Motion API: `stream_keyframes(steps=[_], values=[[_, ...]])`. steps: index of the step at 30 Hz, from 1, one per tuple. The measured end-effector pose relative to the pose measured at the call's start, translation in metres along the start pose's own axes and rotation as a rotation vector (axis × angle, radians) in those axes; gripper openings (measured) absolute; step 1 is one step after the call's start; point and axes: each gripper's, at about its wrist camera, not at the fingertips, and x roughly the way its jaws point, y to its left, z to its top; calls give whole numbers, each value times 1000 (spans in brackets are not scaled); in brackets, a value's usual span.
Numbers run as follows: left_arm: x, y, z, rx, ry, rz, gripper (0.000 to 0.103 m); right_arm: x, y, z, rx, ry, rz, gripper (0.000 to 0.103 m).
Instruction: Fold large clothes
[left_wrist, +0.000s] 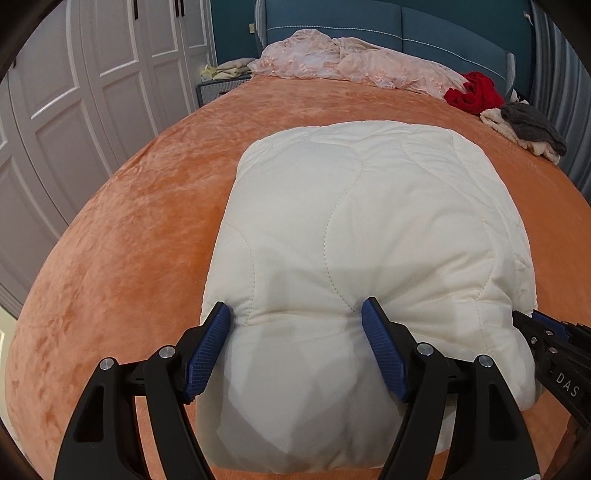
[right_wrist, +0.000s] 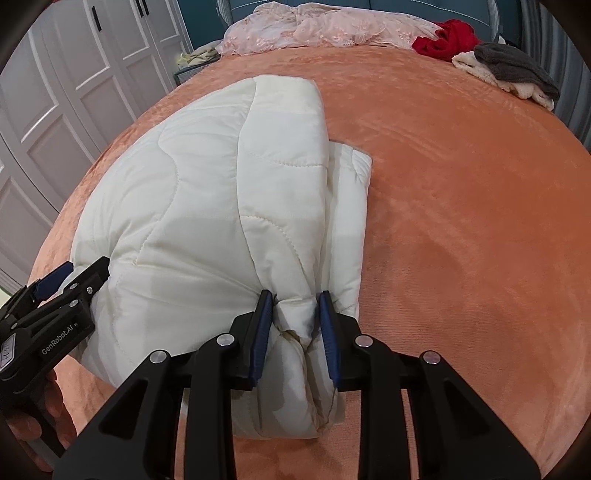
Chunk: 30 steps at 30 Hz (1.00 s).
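A cream quilted comforter (left_wrist: 351, 229) lies folded into a thick bundle on the orange bed cover (left_wrist: 122, 240). My left gripper (left_wrist: 295, 314) is wide open, its blue pads pressed against the near left end of the bundle. My right gripper (right_wrist: 295, 299) is shut on a bunched fold of the comforter (right_wrist: 207, 192) at its near right corner. The left gripper (right_wrist: 70, 273) shows at the left of the right wrist view, and the right gripper (left_wrist: 532, 321) at the right of the left wrist view.
A pink lace garment (left_wrist: 343, 61) lies along the blue headboard (left_wrist: 406, 26). Red (left_wrist: 474, 92), grey (left_wrist: 532, 123) and cream clothes sit at the far right. White wardrobe doors (left_wrist: 74, 92) stand left of the bed, with a nightstand (left_wrist: 218, 85) beyond them.
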Motion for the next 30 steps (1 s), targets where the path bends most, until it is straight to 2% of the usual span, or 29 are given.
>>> stream_keyframes(steps=[3, 6, 9, 14, 23, 26, 30], values=[[-14, 9, 3, -34, 25, -33, 71, -29, 2, 3, 33, -13, 5, 26], [-43, 19, -3, -73, 29, -64, 70, -59, 6, -4, 12, -30, 10, 28], [-71, 20, -15, -61, 17, -52, 70, -82, 10, -21, -17, -28, -11, 34], [-110, 17, -49, -61, 36, -59, 70, -97, 9, -67, 8, 18, -5, 35], [-173, -11, -113, -27, 53, -111, 70, -152, 14, -130, -9, -14, -2, 35], [-186, -23, -129, 1, 59, -125, 70, -166, 15, -145, -34, -31, 7, 49], [-200, -34, -145, 17, 67, -112, 69, -189, 17, -164, -71, -74, -28, 54]])
